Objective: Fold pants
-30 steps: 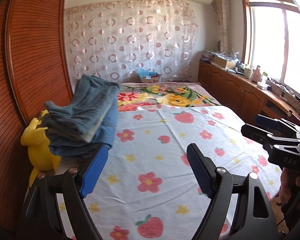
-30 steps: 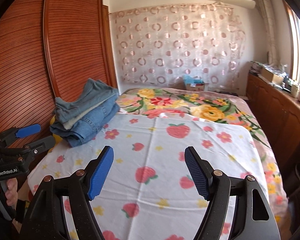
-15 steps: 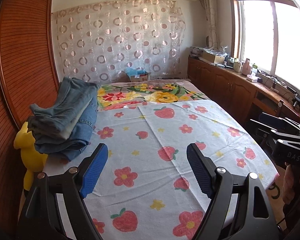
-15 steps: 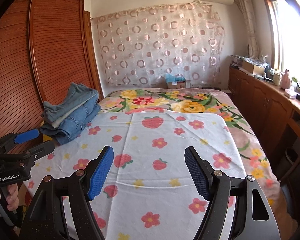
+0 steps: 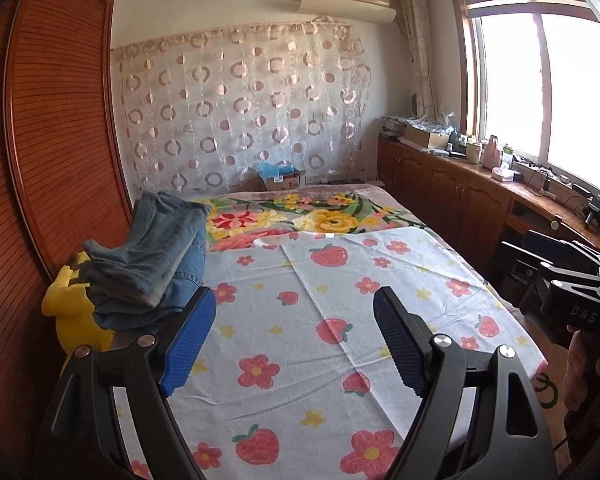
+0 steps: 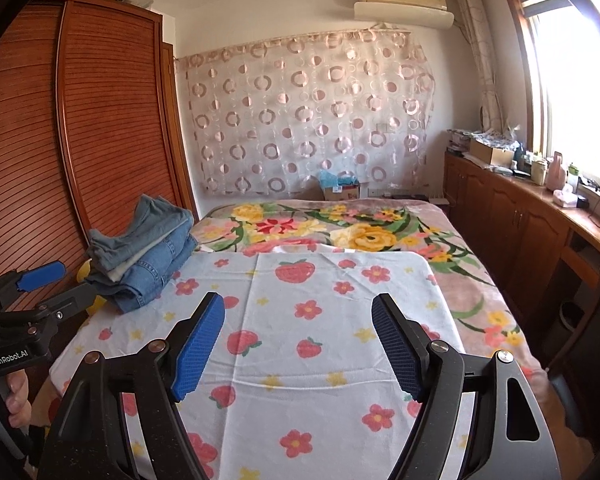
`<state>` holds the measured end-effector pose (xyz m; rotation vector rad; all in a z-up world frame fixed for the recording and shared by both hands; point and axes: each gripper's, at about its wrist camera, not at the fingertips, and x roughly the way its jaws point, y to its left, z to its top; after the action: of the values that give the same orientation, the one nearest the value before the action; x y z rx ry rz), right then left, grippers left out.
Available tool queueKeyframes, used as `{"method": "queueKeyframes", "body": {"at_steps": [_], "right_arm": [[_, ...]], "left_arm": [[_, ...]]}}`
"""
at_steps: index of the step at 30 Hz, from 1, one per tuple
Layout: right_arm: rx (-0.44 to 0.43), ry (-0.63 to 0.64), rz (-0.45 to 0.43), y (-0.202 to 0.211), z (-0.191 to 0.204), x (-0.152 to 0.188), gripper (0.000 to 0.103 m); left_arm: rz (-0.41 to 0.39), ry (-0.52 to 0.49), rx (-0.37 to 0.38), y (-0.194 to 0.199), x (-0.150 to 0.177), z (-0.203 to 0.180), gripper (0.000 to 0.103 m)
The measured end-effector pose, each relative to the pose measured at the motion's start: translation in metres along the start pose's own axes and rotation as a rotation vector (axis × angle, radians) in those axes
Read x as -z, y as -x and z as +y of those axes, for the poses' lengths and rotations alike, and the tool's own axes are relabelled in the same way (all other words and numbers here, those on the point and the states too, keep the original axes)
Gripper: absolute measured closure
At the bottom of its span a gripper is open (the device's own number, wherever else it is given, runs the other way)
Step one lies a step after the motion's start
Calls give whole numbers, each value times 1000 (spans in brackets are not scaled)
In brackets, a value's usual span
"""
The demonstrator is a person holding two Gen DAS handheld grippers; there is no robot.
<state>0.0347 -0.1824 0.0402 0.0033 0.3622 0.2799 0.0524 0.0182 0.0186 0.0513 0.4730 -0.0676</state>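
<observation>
Pants (image 5: 148, 264), folded and stacked, run lengthwise along bed's (image 5: 340, 280) wardrobe-side edge.

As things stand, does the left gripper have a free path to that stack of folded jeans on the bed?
Probably yes. The left gripper is open and empty, and the folded jeans lie just ahead to its left on the strawberry sheet, with nothing between.
</observation>
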Motion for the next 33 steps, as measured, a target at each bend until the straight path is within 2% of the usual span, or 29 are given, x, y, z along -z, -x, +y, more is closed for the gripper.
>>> {"method": "queueKeyframes", "body": {"at_steps": [6, 13, 33], "right_arm": [[14, 3, -45, 11, -5, 6, 25], [17, 8, -58, 9, -9, 10, 25], [14, 6, -57, 6, -12, 11, 25]], "left_arm": [[-31, 8, -9, 12, -4, 5, 21], [-43, 22, -18, 16, -5, 11, 21], [-44, 23, -18, 16, -4, 13, 21]]}}
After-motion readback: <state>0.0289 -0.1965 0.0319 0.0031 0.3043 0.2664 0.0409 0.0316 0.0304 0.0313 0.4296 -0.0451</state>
